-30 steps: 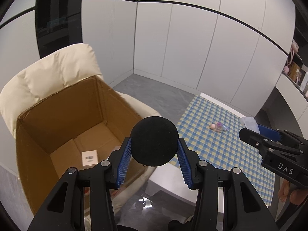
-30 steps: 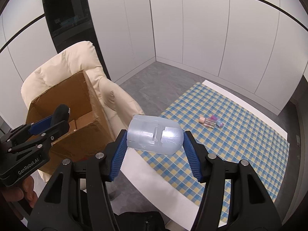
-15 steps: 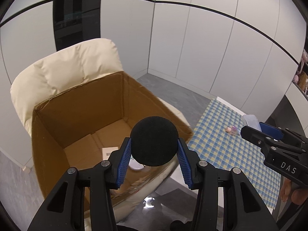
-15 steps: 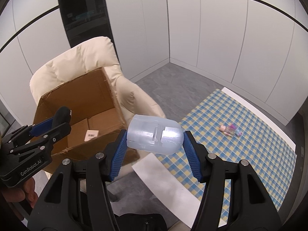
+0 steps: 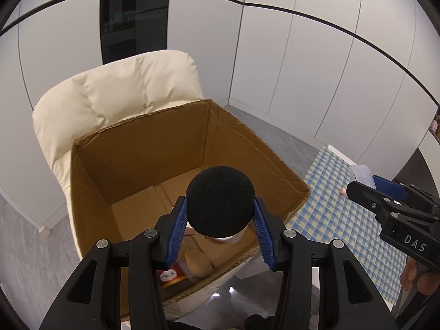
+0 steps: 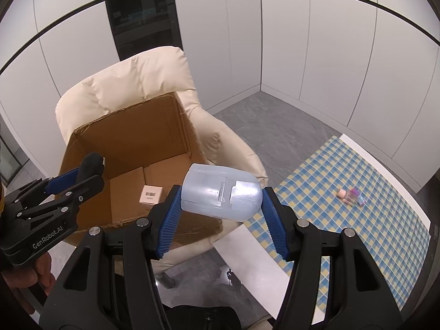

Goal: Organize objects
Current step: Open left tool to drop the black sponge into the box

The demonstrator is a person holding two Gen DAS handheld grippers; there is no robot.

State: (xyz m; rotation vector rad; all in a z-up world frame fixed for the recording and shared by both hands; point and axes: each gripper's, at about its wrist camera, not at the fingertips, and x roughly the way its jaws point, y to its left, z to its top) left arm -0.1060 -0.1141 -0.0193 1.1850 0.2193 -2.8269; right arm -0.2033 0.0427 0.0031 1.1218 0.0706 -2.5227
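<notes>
The left hand-held gripper (image 5: 220,225) grips a black foam ball (image 5: 220,199) between its blue pads, over the open cardboard box (image 5: 143,148). The right hand-held gripper (image 6: 220,206) clamps a translucent bottle (image 6: 220,191) lying sideways, beside the box's right wall. Inside the box, a small barcoded carton (image 6: 150,194) lies on the bottom. The box sits on a cream chair (image 6: 126,82). Farther off at 3 o'clock, small vials (image 6: 352,194) lie on the checked desk (image 6: 343,233).
</notes>
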